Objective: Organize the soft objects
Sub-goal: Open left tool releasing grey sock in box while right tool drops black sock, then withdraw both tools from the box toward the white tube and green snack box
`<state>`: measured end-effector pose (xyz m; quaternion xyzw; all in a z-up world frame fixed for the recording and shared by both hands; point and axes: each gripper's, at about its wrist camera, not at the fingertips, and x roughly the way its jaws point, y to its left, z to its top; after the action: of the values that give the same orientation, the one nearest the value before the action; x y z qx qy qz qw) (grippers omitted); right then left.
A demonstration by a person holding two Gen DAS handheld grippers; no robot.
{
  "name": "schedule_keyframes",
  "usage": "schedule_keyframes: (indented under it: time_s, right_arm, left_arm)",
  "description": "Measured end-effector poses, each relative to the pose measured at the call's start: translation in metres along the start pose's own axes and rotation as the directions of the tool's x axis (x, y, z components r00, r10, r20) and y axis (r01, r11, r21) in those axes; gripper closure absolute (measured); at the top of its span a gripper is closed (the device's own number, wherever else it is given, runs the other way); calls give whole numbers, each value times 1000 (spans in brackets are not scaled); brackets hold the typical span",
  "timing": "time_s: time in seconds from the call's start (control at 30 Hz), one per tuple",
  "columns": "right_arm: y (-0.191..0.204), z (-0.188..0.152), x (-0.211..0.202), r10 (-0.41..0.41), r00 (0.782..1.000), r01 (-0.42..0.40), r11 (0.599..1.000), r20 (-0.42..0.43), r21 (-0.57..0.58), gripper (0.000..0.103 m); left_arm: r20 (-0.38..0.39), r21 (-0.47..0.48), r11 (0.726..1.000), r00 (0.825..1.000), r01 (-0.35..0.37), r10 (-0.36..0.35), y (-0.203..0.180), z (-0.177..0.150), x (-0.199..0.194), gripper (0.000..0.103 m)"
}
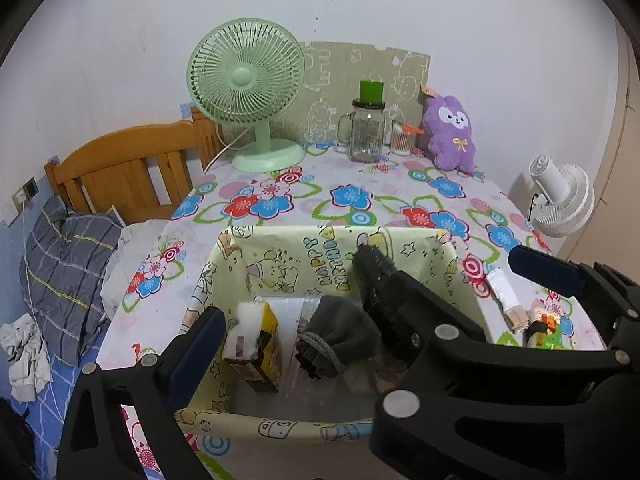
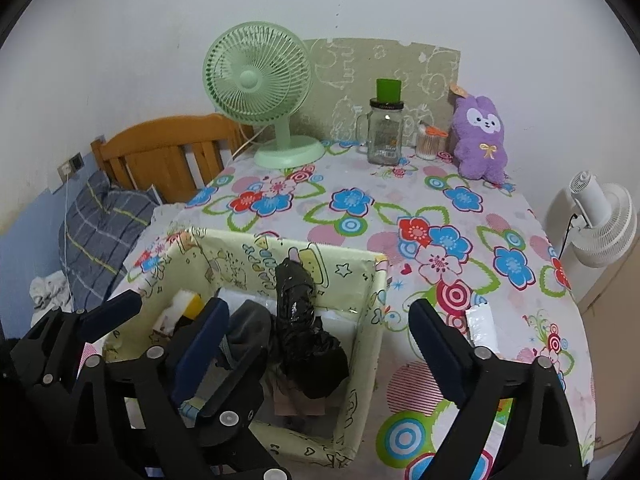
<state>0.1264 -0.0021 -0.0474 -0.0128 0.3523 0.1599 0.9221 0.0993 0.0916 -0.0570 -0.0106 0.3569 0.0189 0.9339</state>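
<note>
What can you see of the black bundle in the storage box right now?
The black bundle looks like crinkled, glossy plastic film wrapped around something long. It stands tilted in the yellow cartoon-print box, its narrow upper end leaning on the far wall below the rim, its wider bunched lower end down on the box floor. A grey knitted item lies against it on the left. Neither set of tongs touches it; both are open.
</note>
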Motion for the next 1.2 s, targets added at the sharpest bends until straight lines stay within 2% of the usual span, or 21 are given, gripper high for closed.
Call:
schedule_keyframes:
  time_s: [0.73, 1.2]
  right_arm:
    - [-36, 7, -53, -46, 994, 41, 998, 95, 49, 2]
    - [-73, 7, -83, -83, 987, 72, 994, 135, 85, 0]
  left_arm:
    - [107, 31, 1000, 994, 3, -7, -45, 15, -42, 0]
    - [149, 55, 998, 988, 26, -34, -86, 21, -57, 0]
